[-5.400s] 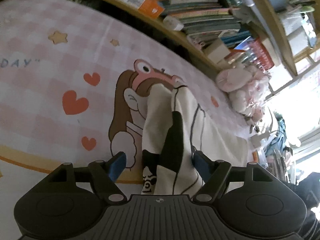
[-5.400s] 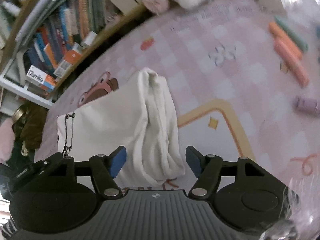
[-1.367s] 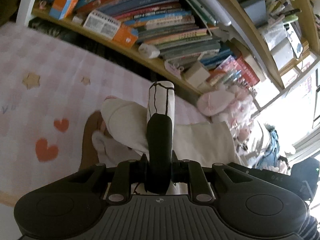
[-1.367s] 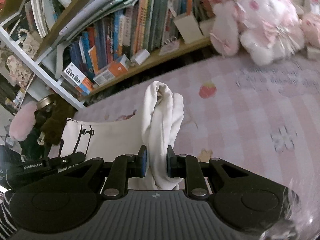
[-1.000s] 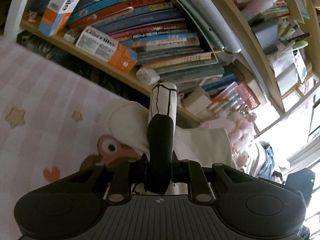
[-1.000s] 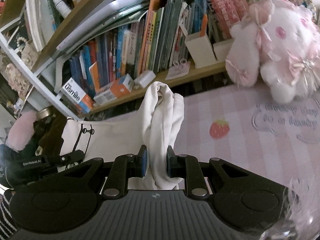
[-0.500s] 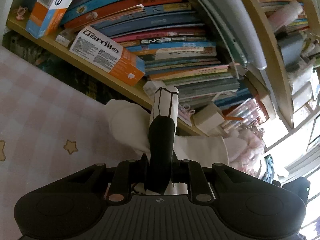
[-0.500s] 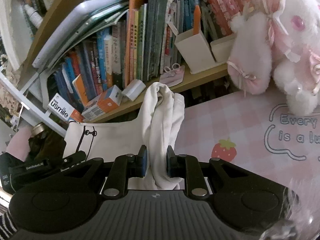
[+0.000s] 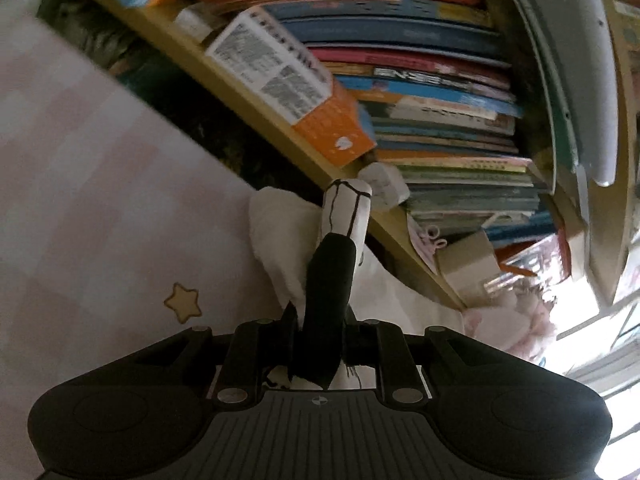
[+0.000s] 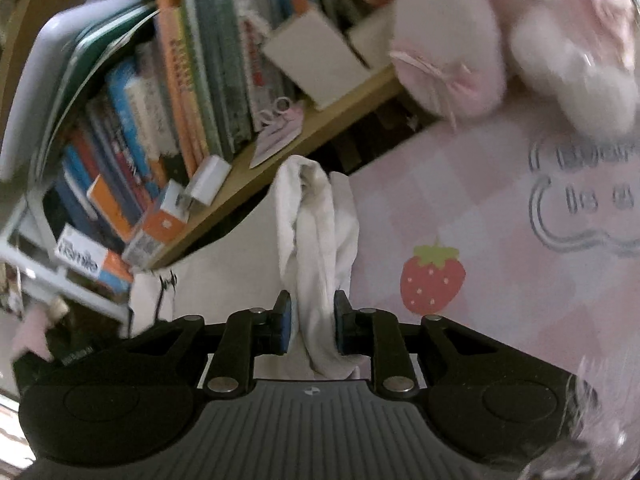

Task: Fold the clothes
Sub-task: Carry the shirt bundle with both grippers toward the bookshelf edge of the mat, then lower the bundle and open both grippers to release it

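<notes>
A white garment with black trim and thin black lines is held up between both grippers, stretched over a pink checked mat. My left gripper (image 9: 322, 338) is shut on a bunched corner of the garment (image 9: 280, 240), where a black fold and a white roll stick up. My right gripper (image 10: 309, 326) is shut on another bunched white corner of the garment (image 10: 316, 240). The stretched cloth runs left from it toward the other gripper, which shows dark at the lower left of the right wrist view.
A wooden bookshelf (image 9: 256, 108) packed with books stands just beyond the mat (image 9: 80, 184); it also shows in the right wrist view (image 10: 304, 136). An orange-and-white box (image 9: 296, 92) lies on its ledge. A pink plush toy (image 10: 520, 40) sits at the right on the mat (image 10: 500, 220).
Both grippers closed on the garment and lifted it off the mat. Over the last second they moved forward toward the bookshelf, which now looks larger and closer.
</notes>
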`<state>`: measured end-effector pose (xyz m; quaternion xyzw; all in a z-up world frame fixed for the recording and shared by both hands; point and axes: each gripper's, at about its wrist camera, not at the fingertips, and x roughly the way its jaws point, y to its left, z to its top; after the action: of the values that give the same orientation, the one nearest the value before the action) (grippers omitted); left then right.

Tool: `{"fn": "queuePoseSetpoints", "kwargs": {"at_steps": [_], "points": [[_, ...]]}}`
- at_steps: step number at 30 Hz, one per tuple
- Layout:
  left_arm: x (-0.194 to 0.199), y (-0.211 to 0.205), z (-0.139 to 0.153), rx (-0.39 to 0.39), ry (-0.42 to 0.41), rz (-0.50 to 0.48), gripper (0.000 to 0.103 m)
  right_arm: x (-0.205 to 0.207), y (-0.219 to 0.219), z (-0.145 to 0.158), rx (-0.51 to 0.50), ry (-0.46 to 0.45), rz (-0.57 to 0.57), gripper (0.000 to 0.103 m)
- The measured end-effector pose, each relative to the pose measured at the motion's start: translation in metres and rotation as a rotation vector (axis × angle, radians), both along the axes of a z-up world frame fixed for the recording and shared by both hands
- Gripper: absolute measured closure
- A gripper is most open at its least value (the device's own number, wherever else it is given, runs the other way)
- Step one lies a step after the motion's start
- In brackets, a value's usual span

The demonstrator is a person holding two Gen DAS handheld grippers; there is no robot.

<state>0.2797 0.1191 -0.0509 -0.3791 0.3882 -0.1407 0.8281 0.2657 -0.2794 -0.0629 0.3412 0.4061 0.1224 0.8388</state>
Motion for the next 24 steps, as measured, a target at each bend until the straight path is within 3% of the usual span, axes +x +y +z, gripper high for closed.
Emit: {"fn": "queuePoseSetpoints", "kwargs": {"at_steps": [4, 7, 10, 12, 18, 24], "points": [[-0.001, 0.004, -0.006, -0.03, 0.01, 0.024, 0.079, 0.0, -0.003, -0.005, 0.024, 0.012, -0.017, 0.076], [-0.002, 0.003, -0.005, -0.018, 0.037, 0.04, 0.067, -0.001, -0.003, -0.005, 0.023, 0.013, -0.024, 0.071], [-0.007, 0.003, 0.003, 0.033, 0.051, 0.058, 0.056, -0.004, -0.002, 0.001, -0.008, 0.0, -0.023, 0.053], [-0.014, 0.0, 0.012, 0.108, 0.034, 0.054, 0.052, -0.008, -0.003, 0.007, -0.034, -0.016, -0.024, 0.043], [-0.049, -0.014, 0.038, 0.328, -0.055, 0.047, 0.036, -0.033, -0.003, 0.026, -0.136, -0.077, -0.027, 0.035], [-0.087, -0.041, 0.047, 0.529, -0.083, 0.065, 0.028, -0.069, 0.016, 0.038, -0.35, -0.162, 0.008, 0.026]]}}
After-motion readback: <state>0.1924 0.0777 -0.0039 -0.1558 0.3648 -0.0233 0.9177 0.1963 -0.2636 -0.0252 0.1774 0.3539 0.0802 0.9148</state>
